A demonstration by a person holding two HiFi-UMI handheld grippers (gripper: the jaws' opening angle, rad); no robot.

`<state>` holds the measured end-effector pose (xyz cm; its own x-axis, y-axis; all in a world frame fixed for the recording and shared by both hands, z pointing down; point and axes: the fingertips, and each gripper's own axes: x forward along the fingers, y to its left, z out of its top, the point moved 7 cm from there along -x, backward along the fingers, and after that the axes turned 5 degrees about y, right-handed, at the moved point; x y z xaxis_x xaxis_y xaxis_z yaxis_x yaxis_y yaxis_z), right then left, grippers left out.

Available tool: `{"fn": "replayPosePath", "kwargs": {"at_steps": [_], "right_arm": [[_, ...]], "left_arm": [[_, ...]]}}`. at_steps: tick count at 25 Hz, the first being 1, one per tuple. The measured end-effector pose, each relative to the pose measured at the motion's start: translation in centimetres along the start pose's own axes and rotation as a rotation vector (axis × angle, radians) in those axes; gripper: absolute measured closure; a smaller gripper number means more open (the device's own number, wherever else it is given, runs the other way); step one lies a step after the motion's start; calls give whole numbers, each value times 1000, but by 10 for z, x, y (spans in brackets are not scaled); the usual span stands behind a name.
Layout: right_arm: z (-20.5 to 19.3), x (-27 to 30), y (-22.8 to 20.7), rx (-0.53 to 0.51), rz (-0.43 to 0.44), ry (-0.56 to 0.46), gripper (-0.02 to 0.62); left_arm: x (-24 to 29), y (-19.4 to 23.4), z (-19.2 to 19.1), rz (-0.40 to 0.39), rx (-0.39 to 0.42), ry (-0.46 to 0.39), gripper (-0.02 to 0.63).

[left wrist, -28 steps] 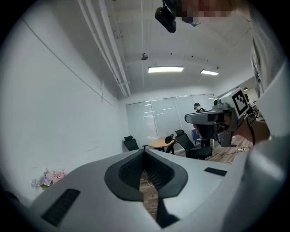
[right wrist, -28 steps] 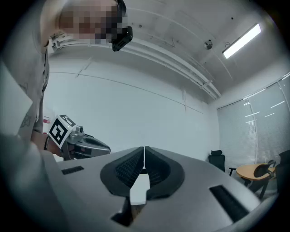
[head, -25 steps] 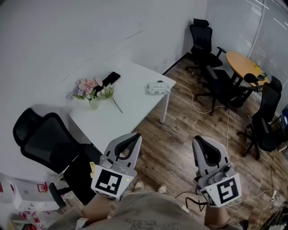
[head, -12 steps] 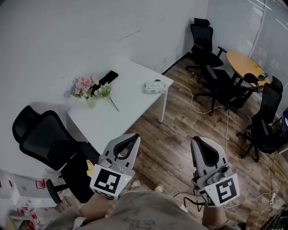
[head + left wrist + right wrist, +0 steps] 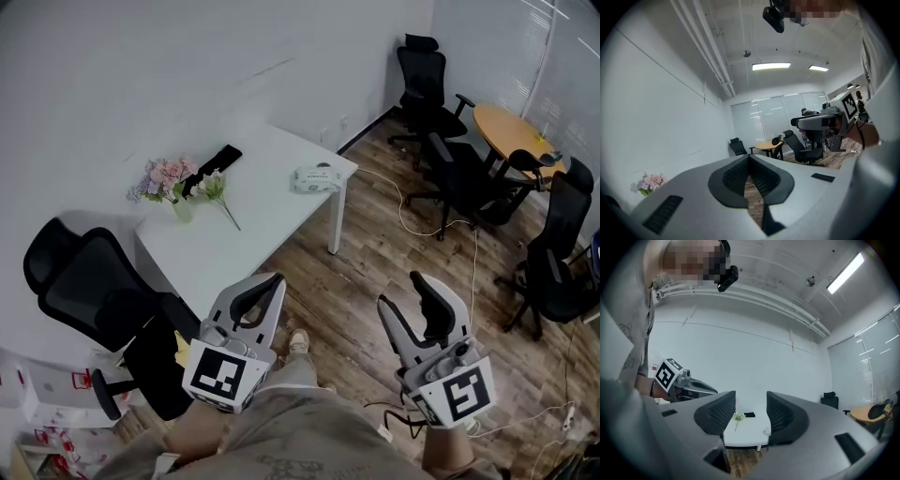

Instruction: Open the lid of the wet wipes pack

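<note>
The wet wipes pack (image 5: 315, 178) lies flat near the right end of the white table (image 5: 253, 225), far ahead of both grippers; in the right gripper view the wet wipes pack (image 5: 766, 431) is a small pale shape. My left gripper (image 5: 270, 280) is held over the floor by the table's near edge, jaws shut on nothing; its tips meet in the left gripper view (image 5: 749, 157). My right gripper (image 5: 406, 295) hangs over the wood floor, its jaws opening with nothing between them. Between them, in the right gripper view (image 5: 751, 405), the table shows in the distance.
A vase of pink flowers (image 5: 172, 184) and a flat black object (image 5: 212, 159) sit at the table's far left. A black office chair (image 5: 94, 300) stands left of the table. More black chairs (image 5: 459, 178) and a round wooden table (image 5: 511, 131) are at right. Cables (image 5: 412, 220) cross the floor.
The right gripper's jaws, shut before, now stand apart. The table sits slightly further left and up in the head view. A foot now shows between the grippers.
</note>
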<state>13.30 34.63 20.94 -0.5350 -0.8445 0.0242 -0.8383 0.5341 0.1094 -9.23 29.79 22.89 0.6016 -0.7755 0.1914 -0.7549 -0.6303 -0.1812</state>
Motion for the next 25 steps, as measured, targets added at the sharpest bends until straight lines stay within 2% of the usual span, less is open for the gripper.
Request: {"fn": "replayPosePath", "kwargs": {"at_steps": [8,14,19,25], "right_arm": [[-25,25,-23,25,16,45,391],[-45,61,-44,24,27,95,391],[-52,101,-68,32,29,101,391],[-61,170,-99,15,44,170,391]], "left_arm": [[30,11,-21,3,-26,29,589],[64,31,-33,-2,-13,36,589],[95,58,-38,2,-52,69,589],[147,101,-40,-20,-63,99,589]]}}
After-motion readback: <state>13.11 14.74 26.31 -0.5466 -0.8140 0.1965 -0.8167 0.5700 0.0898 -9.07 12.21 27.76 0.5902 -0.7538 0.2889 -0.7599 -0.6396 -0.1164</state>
